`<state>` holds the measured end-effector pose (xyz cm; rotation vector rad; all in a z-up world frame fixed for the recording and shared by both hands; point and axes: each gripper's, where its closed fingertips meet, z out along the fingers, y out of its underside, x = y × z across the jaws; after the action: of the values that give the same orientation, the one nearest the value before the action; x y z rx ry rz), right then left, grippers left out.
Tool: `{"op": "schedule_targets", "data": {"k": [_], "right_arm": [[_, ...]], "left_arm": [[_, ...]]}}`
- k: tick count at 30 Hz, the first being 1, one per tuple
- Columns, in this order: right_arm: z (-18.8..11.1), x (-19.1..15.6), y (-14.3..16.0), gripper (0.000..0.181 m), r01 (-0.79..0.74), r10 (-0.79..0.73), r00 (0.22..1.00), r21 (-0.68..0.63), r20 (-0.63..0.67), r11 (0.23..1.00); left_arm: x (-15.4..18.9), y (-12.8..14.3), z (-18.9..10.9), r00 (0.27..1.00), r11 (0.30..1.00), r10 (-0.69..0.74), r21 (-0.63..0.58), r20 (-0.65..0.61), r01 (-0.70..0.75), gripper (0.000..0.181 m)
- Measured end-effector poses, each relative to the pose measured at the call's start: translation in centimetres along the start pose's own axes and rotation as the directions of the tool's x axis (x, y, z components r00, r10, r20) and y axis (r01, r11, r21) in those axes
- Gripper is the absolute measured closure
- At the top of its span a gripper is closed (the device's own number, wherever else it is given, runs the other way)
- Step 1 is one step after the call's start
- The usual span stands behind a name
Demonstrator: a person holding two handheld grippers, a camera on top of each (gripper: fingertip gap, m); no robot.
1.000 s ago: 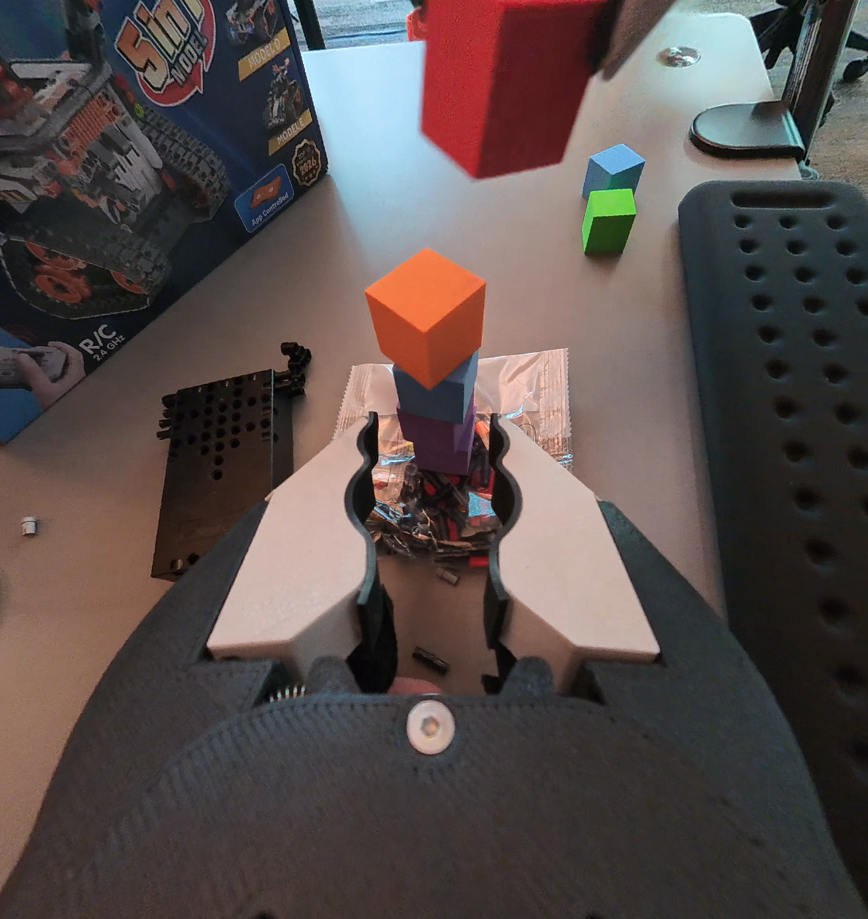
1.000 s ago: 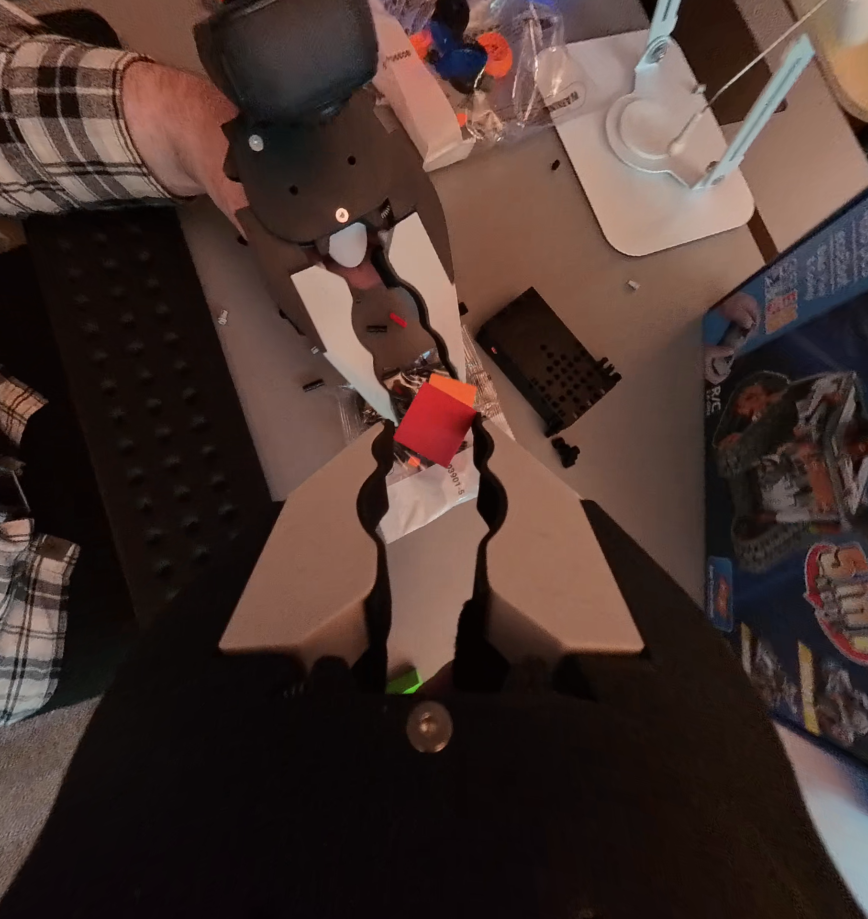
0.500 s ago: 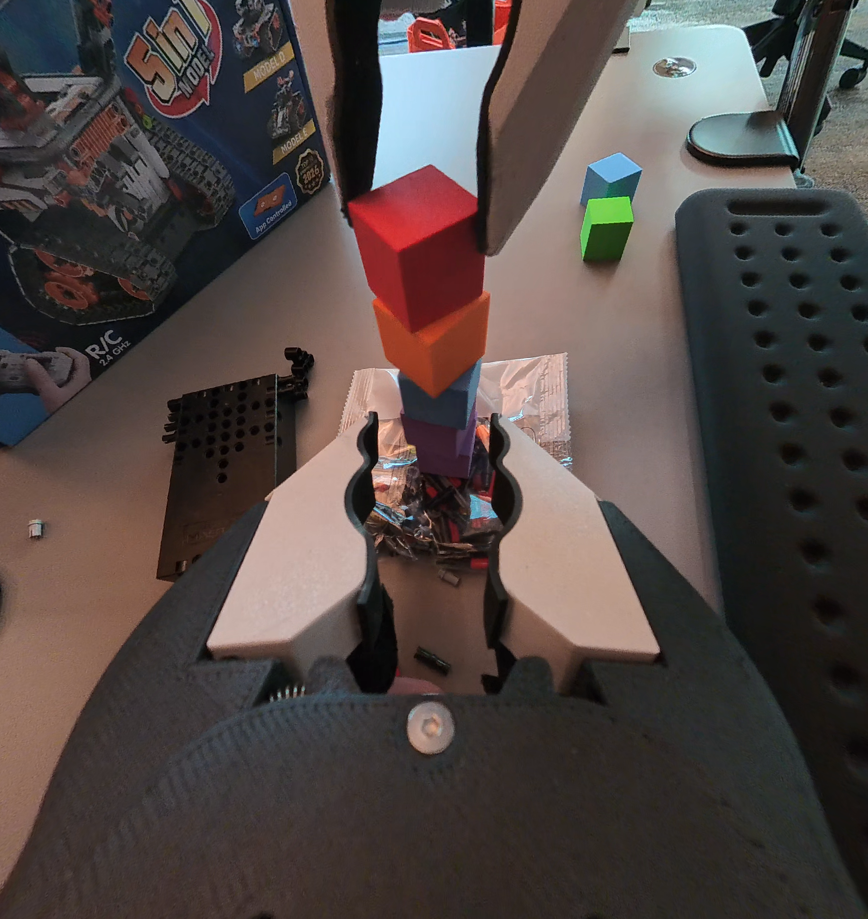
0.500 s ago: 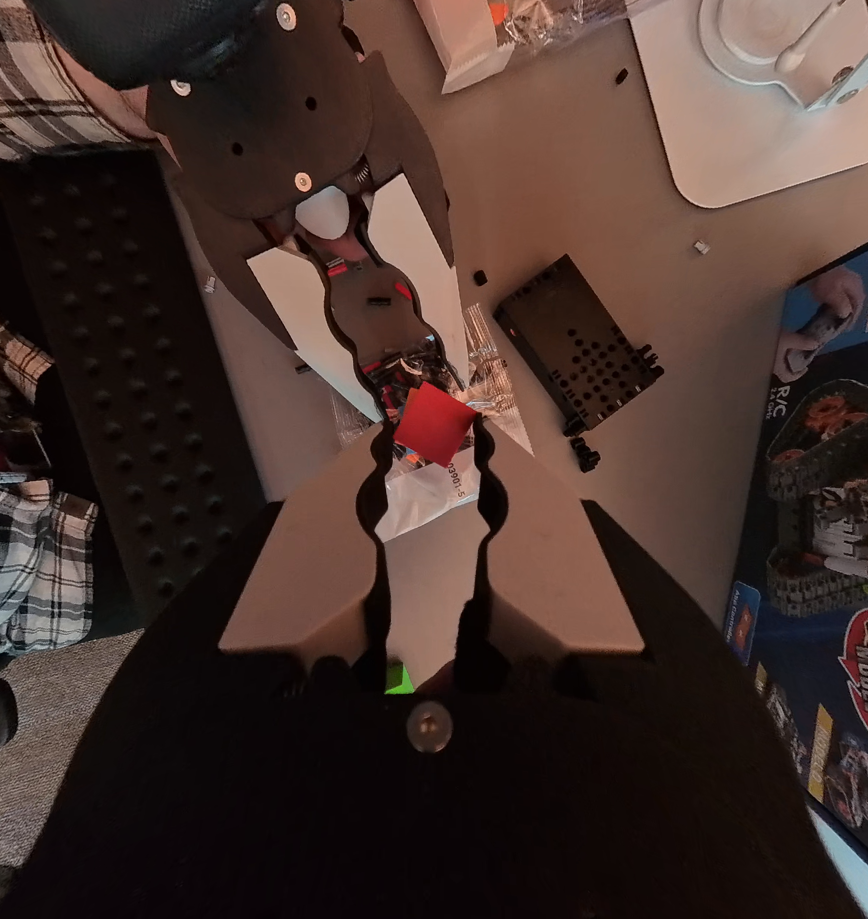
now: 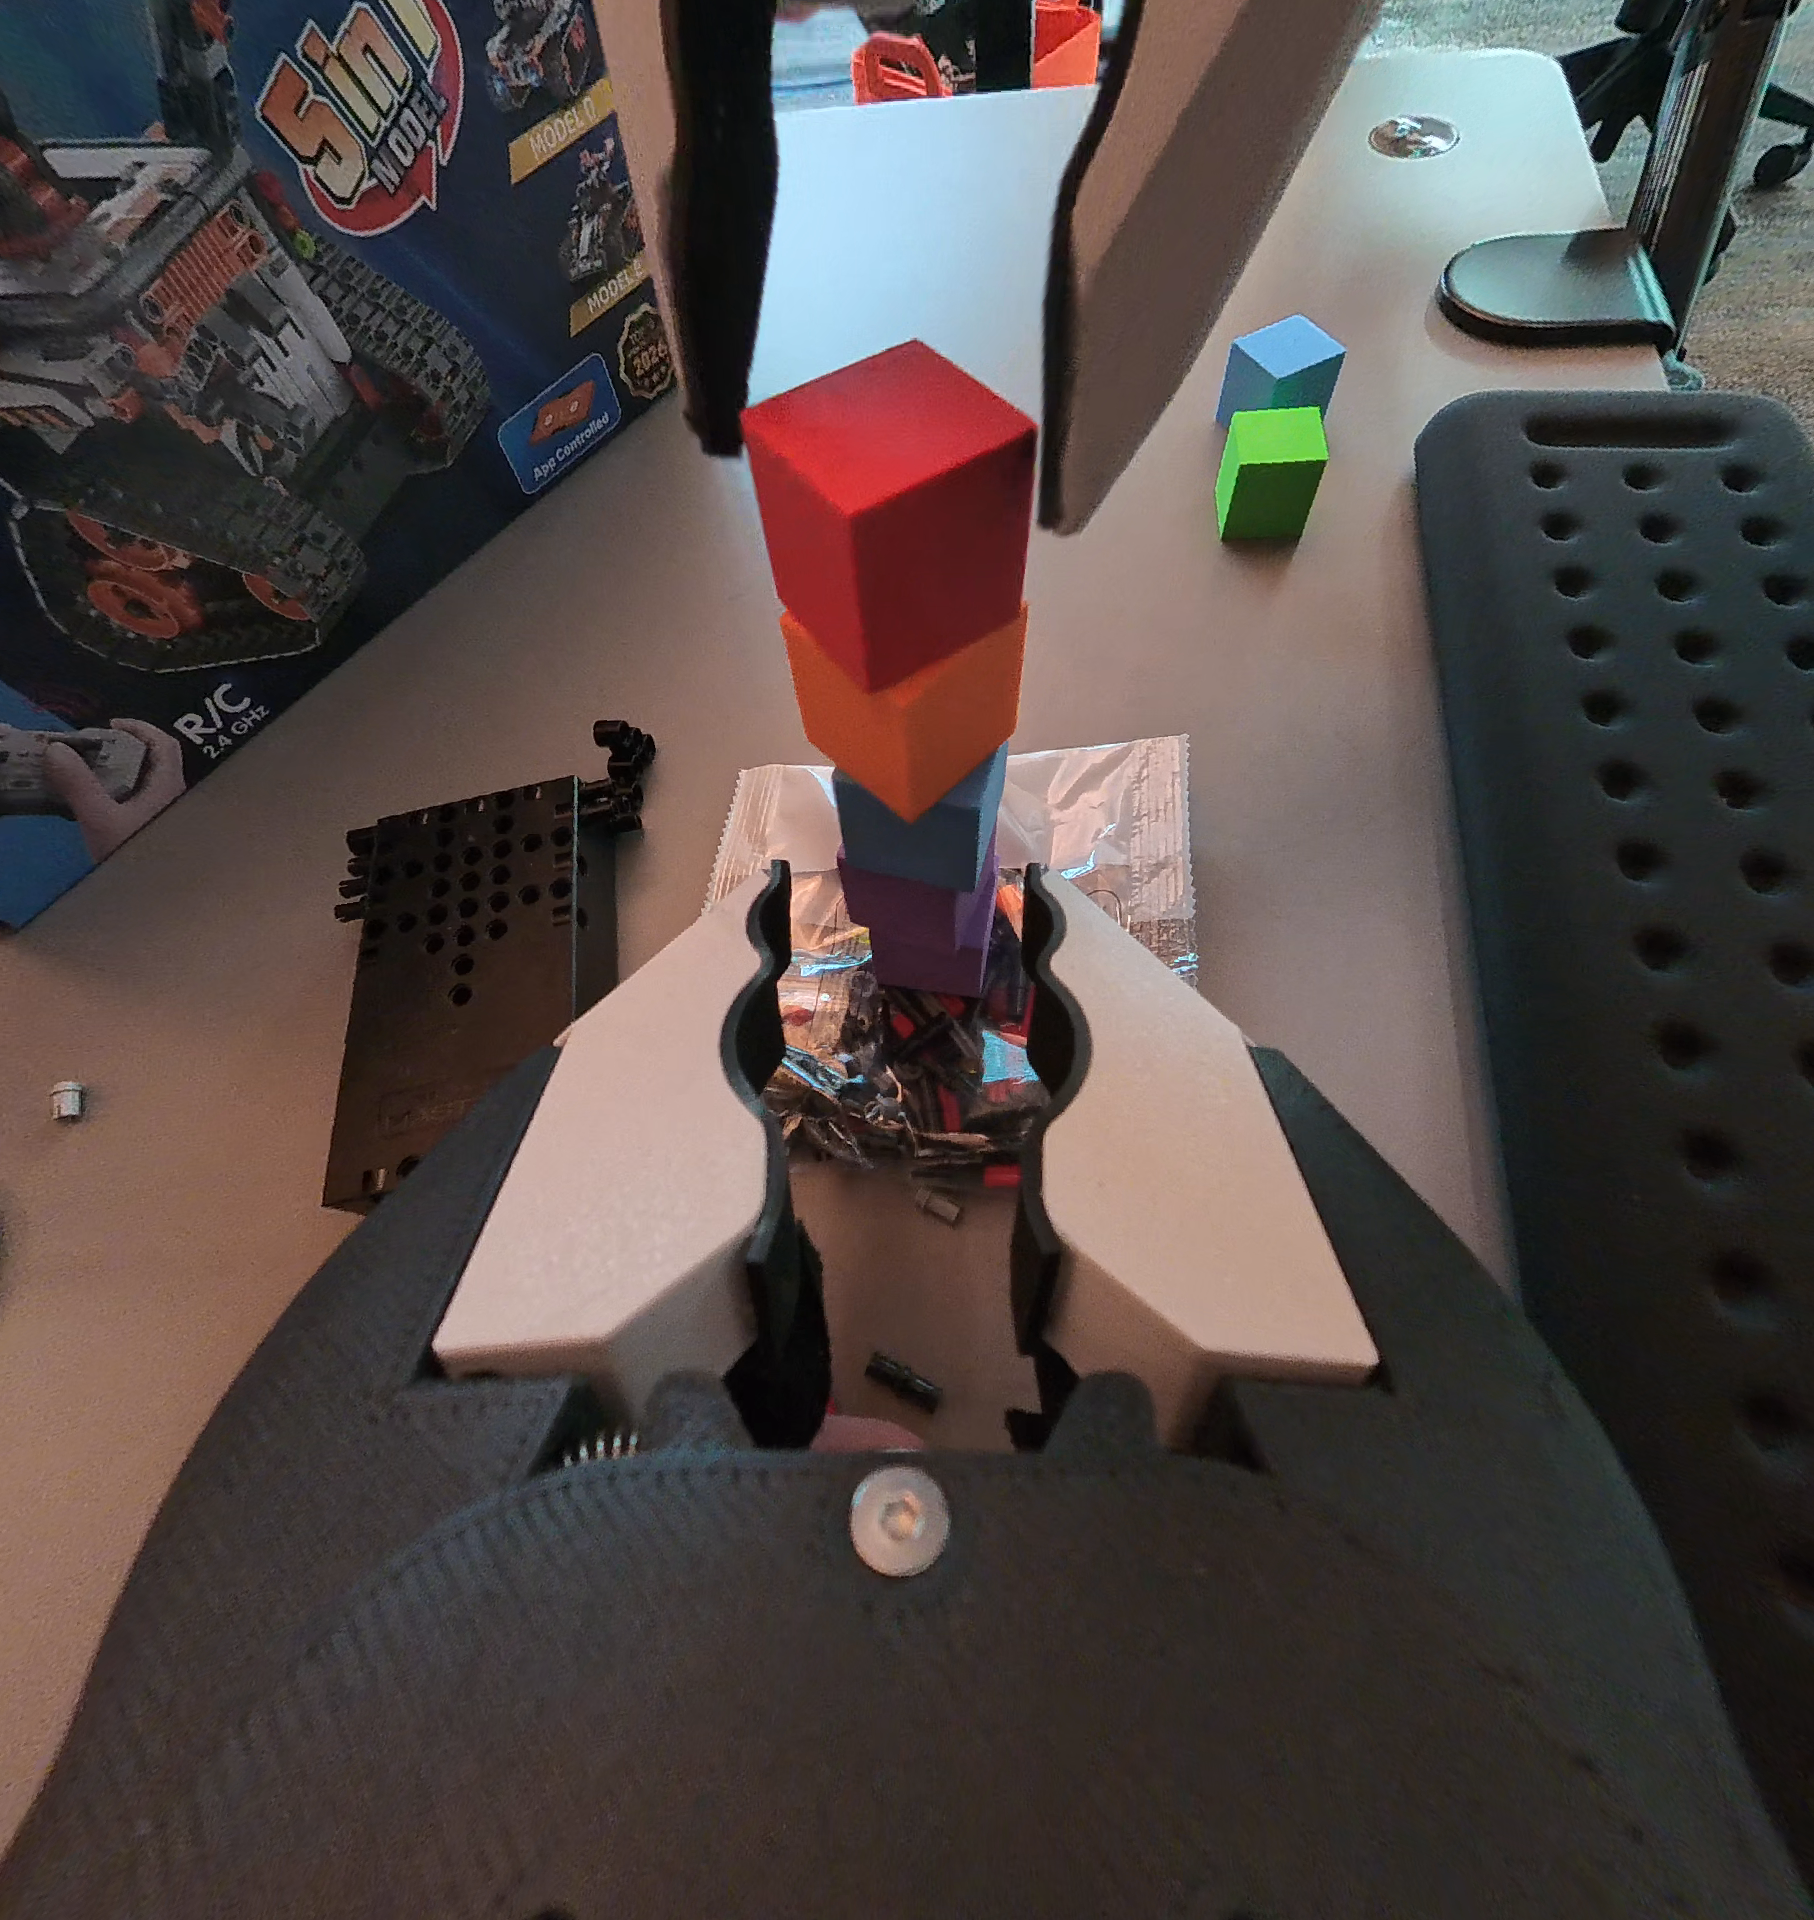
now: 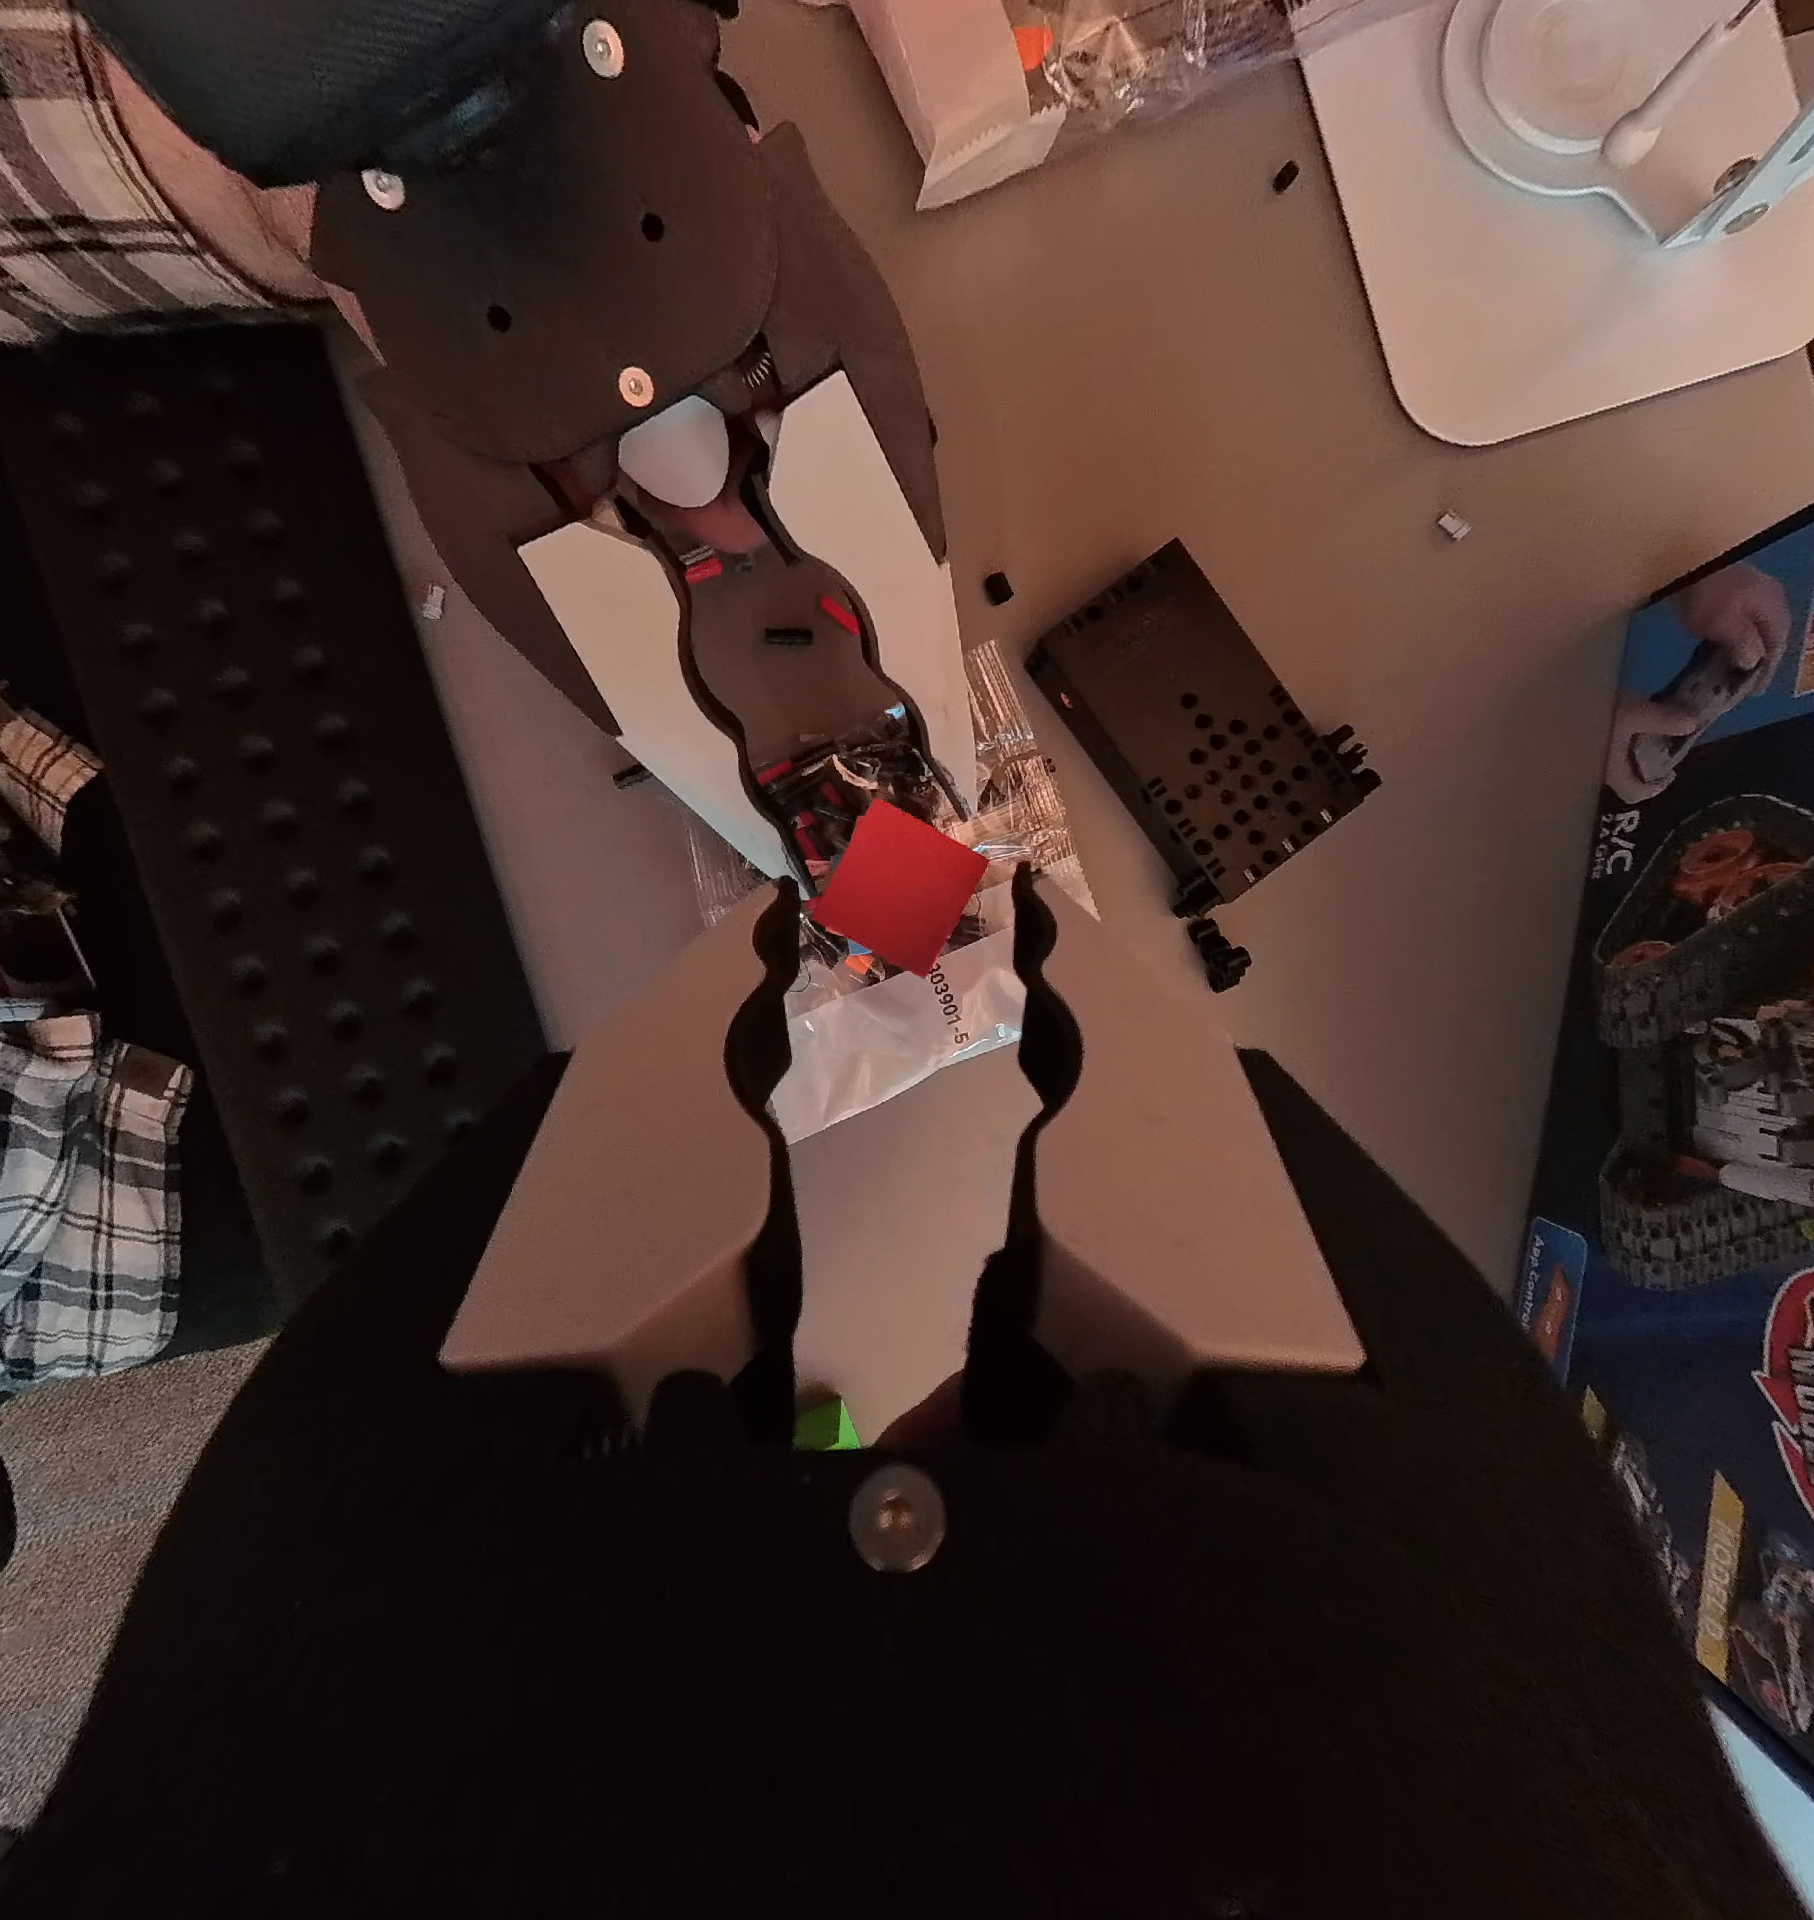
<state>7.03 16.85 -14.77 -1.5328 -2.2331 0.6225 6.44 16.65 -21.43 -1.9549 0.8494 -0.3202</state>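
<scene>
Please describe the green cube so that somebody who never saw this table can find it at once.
Start at the tall stack of cubes in the middle of the table, then look to its right, toward the black perforated pad. Two loose cubes sit there, close together. The green cube is the nearer one, in front of the light blue cube, and the only bright green thing.

Your left wrist view is evenly lit and sharp, with window glare at its top edge. Your right wrist view is dim, warm-tinted, heavily shadowed below; both bend at the edges.
</scene>
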Motion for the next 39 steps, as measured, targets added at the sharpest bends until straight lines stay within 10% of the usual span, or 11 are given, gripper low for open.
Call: {"op": "schedule_targets", "data": {"k": [6, 15, 22, 26, 34, 39], "right_arm": [[-4.1, -0.2, 0.9, 0.138, -0.010, 0.018, 0.996, 0.093, -0.088, 0.996], [-2.7, -3.2, 17.5, 0.126, -0.121, 0.100, 0.987, -0.175, -0.122, 0.977], [-0.6, -3.0, 21.7, 0.150, -0.152, 0.133, 0.986, -0.205, -0.104, 0.967], [-1.5, -2.5, 19.7, 0.151, -0.131, 0.116, 0.986, -0.128, -0.117, 0.983], [-6.7, -1.2, 4.8, 0.151, -0.021, 0.049, 0.990, 0.210, -0.131, 0.977], [-5.9, -1.0, -0.2, 0.151, 0.051, -0.037, 0.995, 0.163, -0.090, 0.985]], "left_arm": [[0.0, -0.1, -0.2, 1.000, 1.000, 0.000, 0.004, -0.004, 0.000, 0.138], [0.0, -0.4, -0.4, 1.000, 1.000, 0.001, 0.018, -0.006, -0.001, 0.136], [-0.3, -0.6, -0.6, 1.000, 0.999, -0.015, 0.044, 0.000, 0.015, 0.136], [-0.2, -0.5, -0.5, 1.000, 0.999, -0.012, 0.040, -0.005, 0.012, 0.136], [0.1, -0.7, -0.7, 1.000, 0.999, -0.003, 0.049, -0.017, 0.004, 0.135], [0.0, -1.0, -1.2, 1.000, 0.997, -0.008, 0.073, -0.018, 0.010, 0.134]]}}
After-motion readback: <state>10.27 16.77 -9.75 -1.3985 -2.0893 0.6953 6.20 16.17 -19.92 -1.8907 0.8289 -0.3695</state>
